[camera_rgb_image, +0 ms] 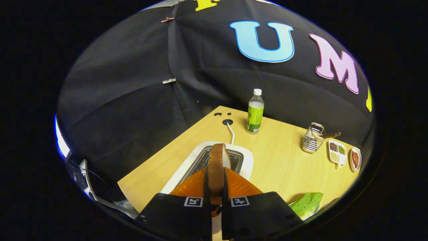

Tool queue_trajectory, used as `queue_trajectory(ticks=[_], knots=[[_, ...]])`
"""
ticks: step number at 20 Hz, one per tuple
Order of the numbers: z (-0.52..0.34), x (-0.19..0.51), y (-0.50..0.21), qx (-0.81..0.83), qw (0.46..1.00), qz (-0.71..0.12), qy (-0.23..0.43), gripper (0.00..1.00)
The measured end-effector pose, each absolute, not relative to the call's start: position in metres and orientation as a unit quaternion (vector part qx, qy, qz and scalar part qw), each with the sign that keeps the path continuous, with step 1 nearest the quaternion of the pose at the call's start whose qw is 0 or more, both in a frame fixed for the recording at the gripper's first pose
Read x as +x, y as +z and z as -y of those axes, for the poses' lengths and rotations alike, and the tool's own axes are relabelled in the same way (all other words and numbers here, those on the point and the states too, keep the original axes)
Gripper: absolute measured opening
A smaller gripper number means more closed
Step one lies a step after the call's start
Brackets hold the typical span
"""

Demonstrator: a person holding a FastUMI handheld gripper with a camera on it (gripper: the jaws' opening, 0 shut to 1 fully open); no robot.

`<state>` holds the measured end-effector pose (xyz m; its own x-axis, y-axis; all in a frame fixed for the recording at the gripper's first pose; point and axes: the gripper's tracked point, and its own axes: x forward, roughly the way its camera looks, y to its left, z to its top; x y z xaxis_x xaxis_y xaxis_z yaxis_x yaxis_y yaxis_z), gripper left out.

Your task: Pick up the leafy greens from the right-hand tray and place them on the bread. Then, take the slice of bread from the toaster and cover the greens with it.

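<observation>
My fingers [216, 197] pinch the bread slice [217, 164] edge-on at lower centre, above the toaster [245, 160]; it's light and crumbly, so I'd squeeze gently.

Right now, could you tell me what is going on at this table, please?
A person's handheld gripper has its jaws closed on a slice of bread, held on edge just above the white toaster. The leafy greens lie off to the right of the fingers, so the covering step seems under way. Further back on the wooden table stand a bottle, a wire basket and two small dishes of food.
</observation>
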<state>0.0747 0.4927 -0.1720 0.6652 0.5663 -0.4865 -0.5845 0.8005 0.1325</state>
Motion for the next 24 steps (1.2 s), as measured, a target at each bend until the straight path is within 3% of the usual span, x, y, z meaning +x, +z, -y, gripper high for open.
queue_trajectory(ticks=[13,24], knots=[[-0.410,0.075,-0.097,0.039,0.932,-0.214,0.291,0.15],[-0.288,0.079,-0.160,0.124,0.929,-0.283,0.202,0.15]])
